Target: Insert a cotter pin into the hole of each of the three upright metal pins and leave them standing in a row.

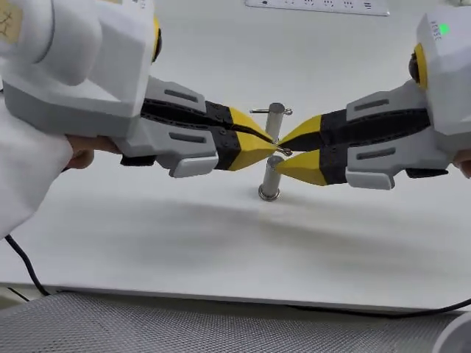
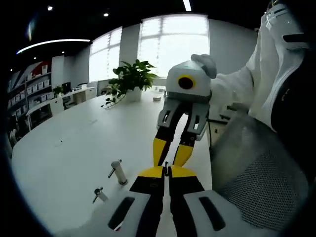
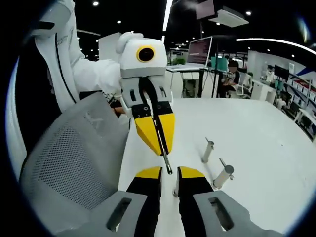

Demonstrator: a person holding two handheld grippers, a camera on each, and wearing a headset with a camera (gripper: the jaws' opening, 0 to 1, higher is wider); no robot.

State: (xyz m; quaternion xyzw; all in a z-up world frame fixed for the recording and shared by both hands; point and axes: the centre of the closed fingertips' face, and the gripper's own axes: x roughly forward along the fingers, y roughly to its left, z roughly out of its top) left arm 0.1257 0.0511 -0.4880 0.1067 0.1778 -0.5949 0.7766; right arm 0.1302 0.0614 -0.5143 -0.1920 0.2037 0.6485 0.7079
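A metal pin (image 1: 269,176) stands upright on the white table (image 1: 221,235); its top is hidden behind the gripper tips. My left gripper (image 1: 274,145) comes in from the left, shut on a thin cotter pin (image 3: 166,162) that pokes out of its tips beside the pin's top. My right gripper (image 1: 283,152) faces it from the right with its jaws a little apart, and the pin (image 3: 176,188) shows in the gap between them. Behind stands a second metal pin (image 1: 276,118) with a cotter pin (image 1: 269,112) through it. Two such fitted pins (image 3: 208,150) (image 3: 224,175) stand off to the side.
A grey mesh chair back (image 1: 184,323) sits at the table's near edge, and a black cable (image 1: 22,265) hangs at the left. A power strip (image 1: 316,6) lies at the far edge. A potted plant (image 2: 131,79) stands far down the table.
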